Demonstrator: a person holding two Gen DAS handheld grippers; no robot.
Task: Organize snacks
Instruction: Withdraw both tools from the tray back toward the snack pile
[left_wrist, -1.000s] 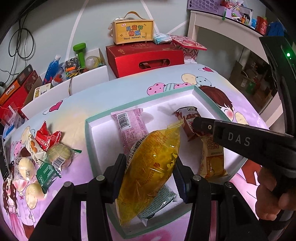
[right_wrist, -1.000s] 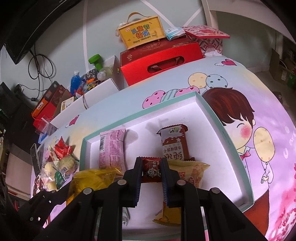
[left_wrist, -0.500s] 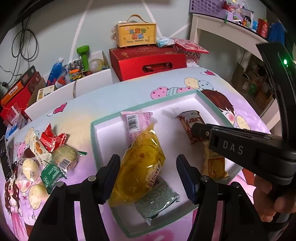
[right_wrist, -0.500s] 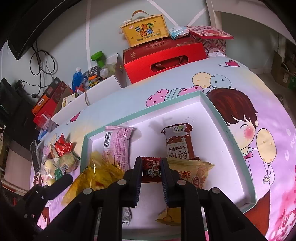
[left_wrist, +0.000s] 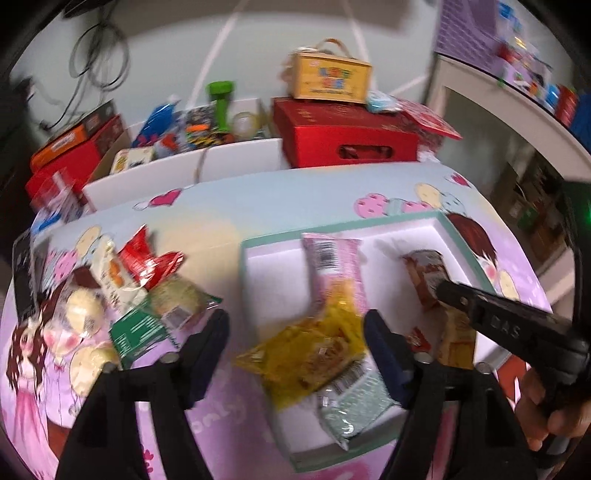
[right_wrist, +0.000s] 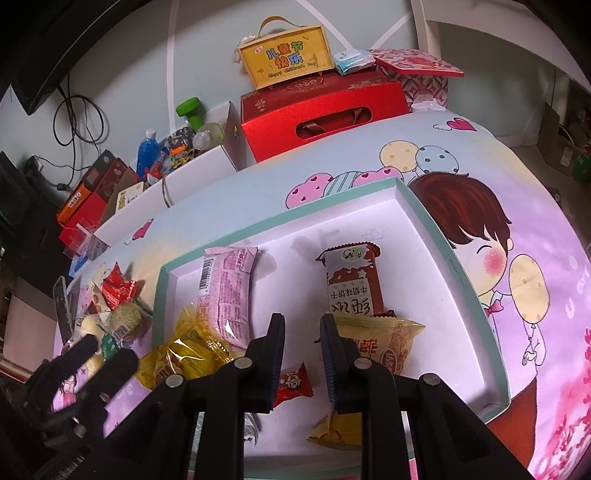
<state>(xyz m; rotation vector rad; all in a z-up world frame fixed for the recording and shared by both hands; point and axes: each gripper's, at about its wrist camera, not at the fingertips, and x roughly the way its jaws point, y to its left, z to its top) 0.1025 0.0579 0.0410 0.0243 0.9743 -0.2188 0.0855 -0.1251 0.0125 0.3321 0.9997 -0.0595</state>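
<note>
The white tray with a teal rim (right_wrist: 443, 251) holds a pink packet (right_wrist: 225, 291), a brown-and-white biscuit packet (right_wrist: 352, 284), an orange-yellow packet (right_wrist: 384, 347) and a small red candy (right_wrist: 293, 384). The candy lies loose on the tray floor under my right gripper (right_wrist: 303, 328), which is open with a narrow empty gap. My left gripper (left_wrist: 295, 339) is wide open above a yellow packet (left_wrist: 314, 350). That packet rests over the tray's near left part, on a grey-green packet (left_wrist: 351, 402). The right gripper (left_wrist: 498, 325) reaches in from the right.
A pile of loose snacks (left_wrist: 140, 288) lies on the cartoon tablecloth left of the tray. Behind the table stand a red gift box (right_wrist: 325, 110) with a yellow case (right_wrist: 288, 59) on top, and white boxes of clutter (right_wrist: 192, 147). A hand (left_wrist: 554, 410) holds the right gripper.
The left gripper opened wide, let the yellow packet drop into the tray and drew back to the left. The right gripper let go of the small red candy, which now lies in the tray.
</note>
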